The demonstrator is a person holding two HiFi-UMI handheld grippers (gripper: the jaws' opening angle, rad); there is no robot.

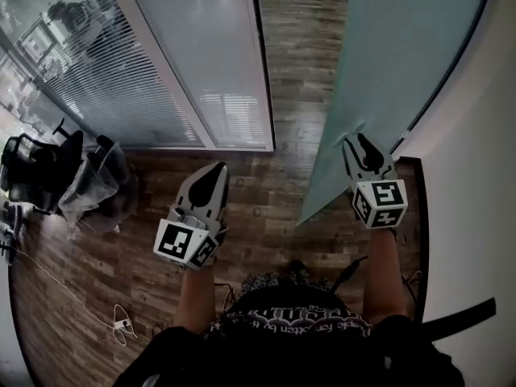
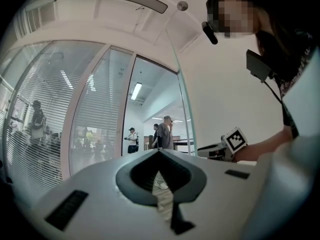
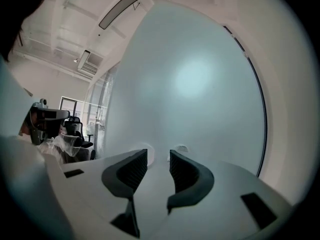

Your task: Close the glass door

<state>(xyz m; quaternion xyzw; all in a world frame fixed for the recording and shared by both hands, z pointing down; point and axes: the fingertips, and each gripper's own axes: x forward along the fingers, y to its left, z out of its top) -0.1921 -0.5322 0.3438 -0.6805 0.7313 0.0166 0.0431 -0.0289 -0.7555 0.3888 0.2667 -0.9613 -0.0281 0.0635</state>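
The frosted glass door (image 1: 387, 63) stands swung open at the right, its lower edge over the wood floor. My right gripper (image 1: 357, 141) is open, with its tips right up against the door's face. In the right gripper view the door (image 3: 200, 84) fills the frame beyond the gripper (image 3: 158, 159), and two small round fittings show just past the jaws. My left gripper (image 1: 211, 174) hangs in free air left of the door, aimed at the doorway. Its jaws meet at the tips, so it is shut on nothing (image 2: 159, 153).
A fixed glass panel with blinds (image 1: 121, 63) stands left of the doorway opening (image 1: 298, 47). Office chairs (image 1: 40, 168), one under plastic wrap (image 1: 97, 180), stand at the left. A cable (image 1: 121, 322) lies on the floor. A curved white wall (image 1: 476, 176) runs behind the door. People (image 2: 162, 134) stand beyond the doorway.
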